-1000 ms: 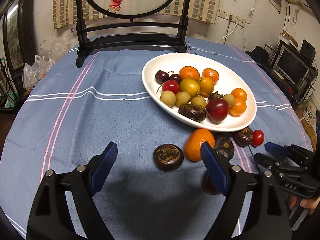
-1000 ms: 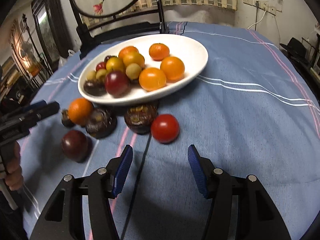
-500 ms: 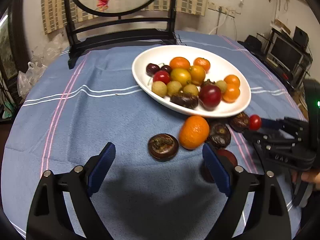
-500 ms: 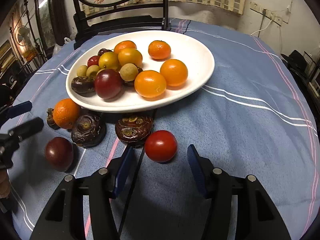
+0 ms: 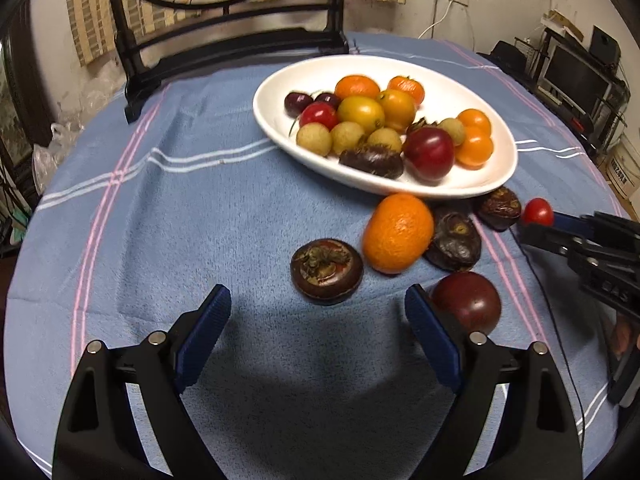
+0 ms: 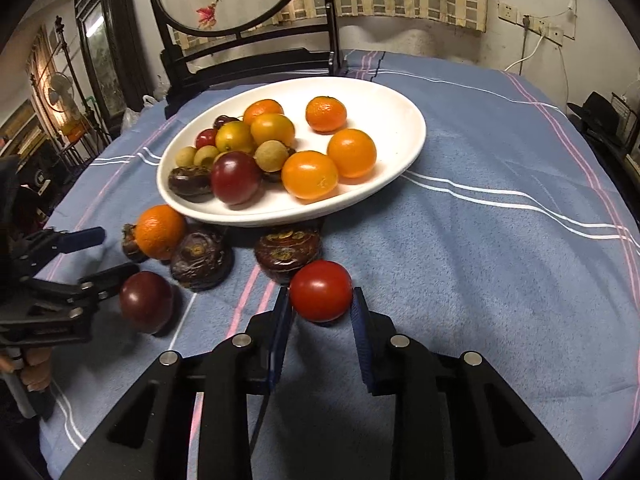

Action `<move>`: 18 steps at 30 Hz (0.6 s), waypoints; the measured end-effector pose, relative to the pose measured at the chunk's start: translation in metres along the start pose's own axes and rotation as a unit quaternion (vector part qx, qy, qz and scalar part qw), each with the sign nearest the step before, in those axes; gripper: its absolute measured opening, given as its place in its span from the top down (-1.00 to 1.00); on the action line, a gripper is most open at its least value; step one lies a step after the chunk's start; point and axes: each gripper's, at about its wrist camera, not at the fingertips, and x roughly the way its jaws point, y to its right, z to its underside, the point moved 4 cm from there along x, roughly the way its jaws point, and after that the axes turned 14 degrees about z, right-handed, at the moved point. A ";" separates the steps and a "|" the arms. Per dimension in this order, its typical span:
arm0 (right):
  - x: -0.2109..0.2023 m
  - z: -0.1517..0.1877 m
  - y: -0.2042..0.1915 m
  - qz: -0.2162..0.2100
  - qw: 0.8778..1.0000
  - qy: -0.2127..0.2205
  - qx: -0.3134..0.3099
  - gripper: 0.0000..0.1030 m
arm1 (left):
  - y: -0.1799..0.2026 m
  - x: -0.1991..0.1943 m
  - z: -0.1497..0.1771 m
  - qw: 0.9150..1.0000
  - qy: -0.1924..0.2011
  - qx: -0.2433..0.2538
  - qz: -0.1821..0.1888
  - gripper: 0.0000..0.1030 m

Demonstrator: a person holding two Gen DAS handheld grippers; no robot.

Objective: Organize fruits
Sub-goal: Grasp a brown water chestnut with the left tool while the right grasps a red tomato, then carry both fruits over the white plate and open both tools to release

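Presently, item: red tomato (image 6: 321, 295), sitting on the blue cloth (image 6: 480, 264) between the pads of the right claw (image 6: 320, 312), which is bracketing it closely; contact cannot be told. Likely light, smooth, soft-skinned; best taken across its widest middle, gently. Just ahead: dark round fruit (image 6: 287, 252), then the white plate (image 6: 396, 120). Left claw (image 5: 318, 314) is gaping wide, holding nothing, facing a dark brown fruit (image 5: 327, 270).
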 end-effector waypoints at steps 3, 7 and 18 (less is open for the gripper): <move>-0.003 0.002 -0.003 -0.009 1.000 0.002 -0.001 0.40 | -0.002 0.004 0.001 1.000 -0.003 -0.005 -0.008 -0.68; -0.004 0.004 -0.005 -0.013 1.000 0.003 -0.003 0.40 | -0.002 0.011 0.000 1.000 -0.003 -0.005 -0.008 -0.39; -0.014 0.005 0.005 -0.022 0.999 0.018 0.021 0.40 | -0.008 -0.013 -0.010 0.998 0.044 -0.033 -0.010 0.24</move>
